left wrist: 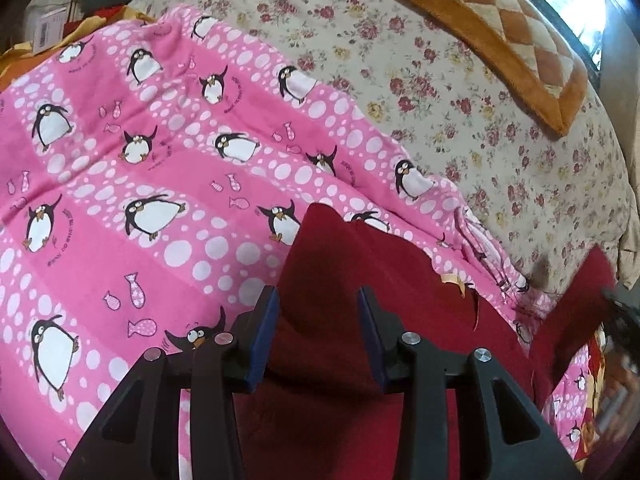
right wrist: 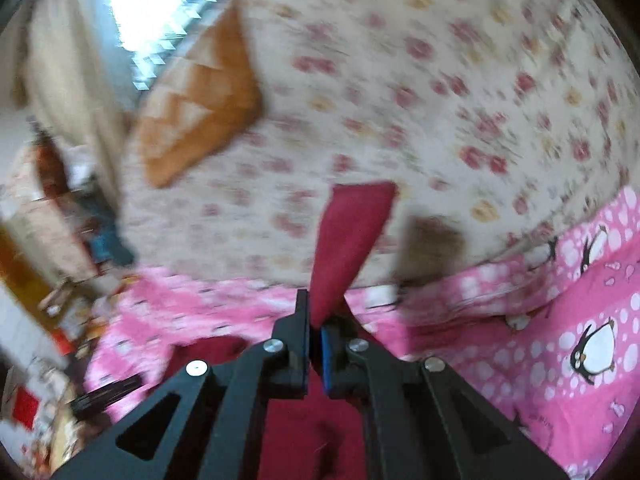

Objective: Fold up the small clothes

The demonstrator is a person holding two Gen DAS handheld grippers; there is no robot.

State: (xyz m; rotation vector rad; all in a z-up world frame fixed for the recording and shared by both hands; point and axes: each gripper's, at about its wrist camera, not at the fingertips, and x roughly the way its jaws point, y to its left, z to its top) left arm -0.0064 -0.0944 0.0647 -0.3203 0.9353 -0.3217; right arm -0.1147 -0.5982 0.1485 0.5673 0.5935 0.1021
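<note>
right gripper [right wrist: 314, 328] clenched on a flap of dark red fleece garment [right wrist: 348, 236], left gripper [left wrist: 318, 320] released above it; carry flap across pink penguin-print blanket [left wrist: 140, 168] slowly, edges aligned.

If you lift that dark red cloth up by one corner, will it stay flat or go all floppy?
Probably floppy: the dark red cloth already droops and creases where the right gripper pinches it. It looks light, since a thin pinch holds it up. It probably won't slide far on the pink penguin blanket, as both look soft.
</note>
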